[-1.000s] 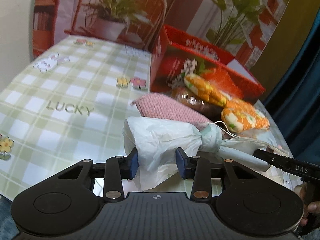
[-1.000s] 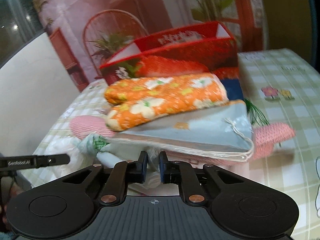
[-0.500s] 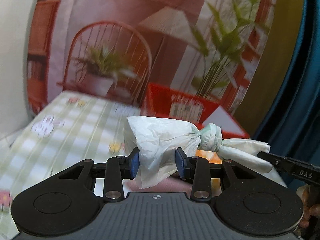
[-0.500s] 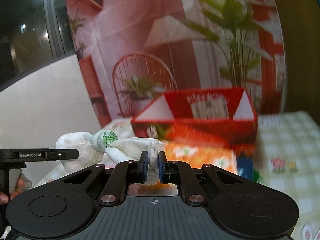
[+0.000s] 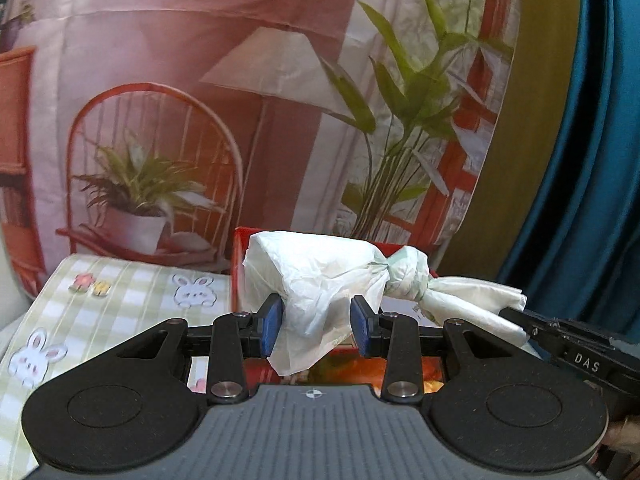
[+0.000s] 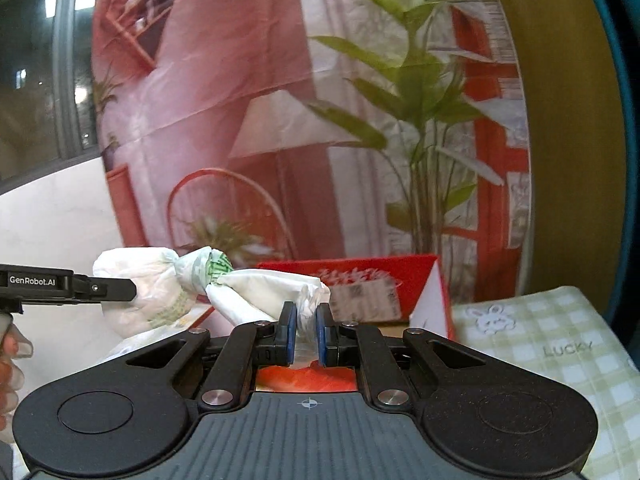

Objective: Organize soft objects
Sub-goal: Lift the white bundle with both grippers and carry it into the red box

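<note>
Behind and below what we hold sits a red box, open at the top, w/ a white label on its far wall; orange stuff shows inside it, low in the left view, too hidden to name. The box stands on the desk, which has a green-check cloth w/ bunny and flower prints and the word LUCKY. A printed backdrop w/ a chair, lamp and plants hangs behind, and a blue curtain is at the right. The box rim is just under the bag; nothing else is in the way.

We hold a white plastic bag in the air above the box, approx. level w/ its rim. Its long axis runs sideways, from one hand-held gripper to the other. The fat, stuffed end points to our left, the loose twisted tail to our right. A knot w/ green print sits approx. mid-length. The film is thin, crinkled, semi-clear.

Our left hand-held gripper is part closed, its blue pads pressing the bag's bulky end on both sides. Our right hand-held gripper is nearly closed, pinching the thin tail.
</note>
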